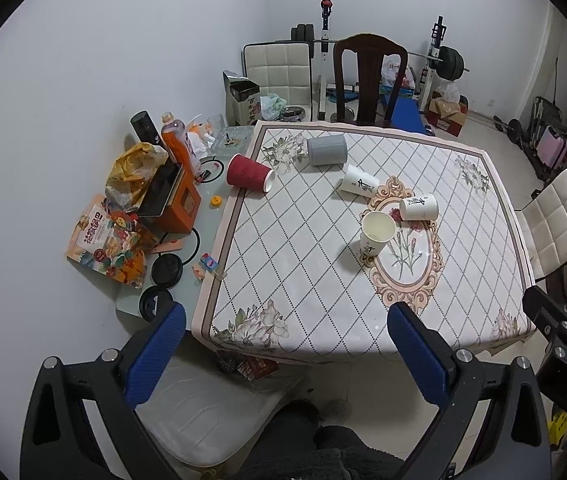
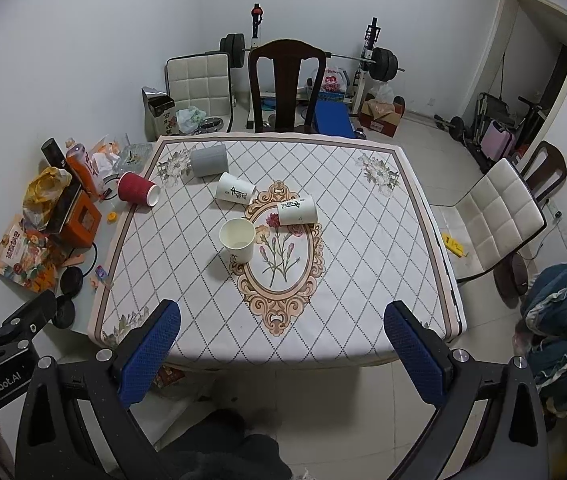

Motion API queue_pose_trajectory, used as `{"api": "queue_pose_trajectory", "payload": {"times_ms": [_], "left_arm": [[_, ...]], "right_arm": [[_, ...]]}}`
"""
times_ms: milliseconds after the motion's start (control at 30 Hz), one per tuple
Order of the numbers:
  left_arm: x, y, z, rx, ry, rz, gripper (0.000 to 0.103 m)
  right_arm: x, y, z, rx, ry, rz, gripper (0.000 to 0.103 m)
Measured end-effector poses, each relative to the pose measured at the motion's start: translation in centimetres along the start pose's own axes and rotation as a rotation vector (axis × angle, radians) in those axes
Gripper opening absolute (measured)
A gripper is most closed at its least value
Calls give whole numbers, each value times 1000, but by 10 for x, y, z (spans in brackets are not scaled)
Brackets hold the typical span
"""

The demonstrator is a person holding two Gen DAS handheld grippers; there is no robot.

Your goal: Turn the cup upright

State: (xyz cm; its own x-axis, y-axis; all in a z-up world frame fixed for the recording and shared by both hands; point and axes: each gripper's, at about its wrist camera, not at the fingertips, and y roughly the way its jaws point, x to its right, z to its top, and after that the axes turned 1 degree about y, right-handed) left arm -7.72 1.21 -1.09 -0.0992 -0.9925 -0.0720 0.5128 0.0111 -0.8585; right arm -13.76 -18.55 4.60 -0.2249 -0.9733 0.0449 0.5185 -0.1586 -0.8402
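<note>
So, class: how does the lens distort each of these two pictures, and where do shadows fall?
Left wrist view: fisheye bends the patterned tablecloth's edge, dark vignette fills the corners, and the upright white paper cup casts a soft shadow to its left. Right wrist view: same barrel curving and vignette; the open right gripper looms large.

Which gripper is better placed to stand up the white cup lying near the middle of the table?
Probably the right gripper. The lying white cup sits near the centre of its view, while it lies right of centre for the left gripper. Both have open jaws, back from the table.
</note>
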Motion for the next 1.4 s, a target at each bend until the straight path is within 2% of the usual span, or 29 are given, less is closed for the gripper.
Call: {"api": "queue_pose_trajectory", "payload": {"times_ms": [1400], "left_arm": [[8,25,1,-42,-37,20,103]], "right_arm": [[-2,38,7,-69,-36,37,103]]}}
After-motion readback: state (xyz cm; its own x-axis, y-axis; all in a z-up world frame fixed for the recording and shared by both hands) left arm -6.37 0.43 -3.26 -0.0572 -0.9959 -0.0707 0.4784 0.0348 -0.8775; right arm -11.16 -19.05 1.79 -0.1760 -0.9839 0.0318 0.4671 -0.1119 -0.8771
